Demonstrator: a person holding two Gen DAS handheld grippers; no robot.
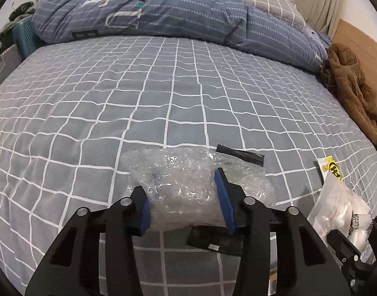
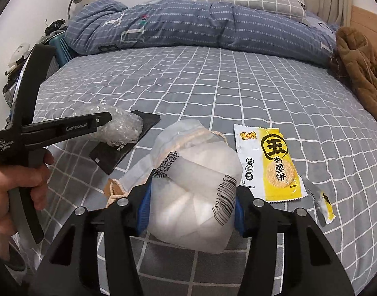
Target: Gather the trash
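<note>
I hold two tools over the bed point(image 1: 163, 93). My left tool point(image 1: 186, 197) is clamped on a wad of clear bubble wrap point(image 1: 188, 172). The blue pads point(image 1: 225, 202) press into it from both sides, and it bulges out in front of them. My right tool point(image 2: 191, 204) is clamped on a white plastic bag point(image 2: 196, 192) with a barcode on it. That bag is squeezed between the pads too, and its top sticks up past them.

Both of my tools are full, so I think neither one can pick up more right now.

More trash lies flat on the bed. A yellow snack wrapper point(image 2: 269, 162) lies just to the right of my right tool, a little ahead of it. Its long side runs away from me, almost the same way the tool points. A small torn bit of wrapper point(image 2: 324, 204) lies further right, closer to me. A black flat pouch point(image 2: 124, 145) lies under the bubble wrap, between my two tools, tilted across the checks.

My right hand is much nearer the yellow wrapper. My left hand point(image 2: 21, 185) is nearer the black pouch. I see no bin in either view, so I think I must carry these two things off first.
</note>
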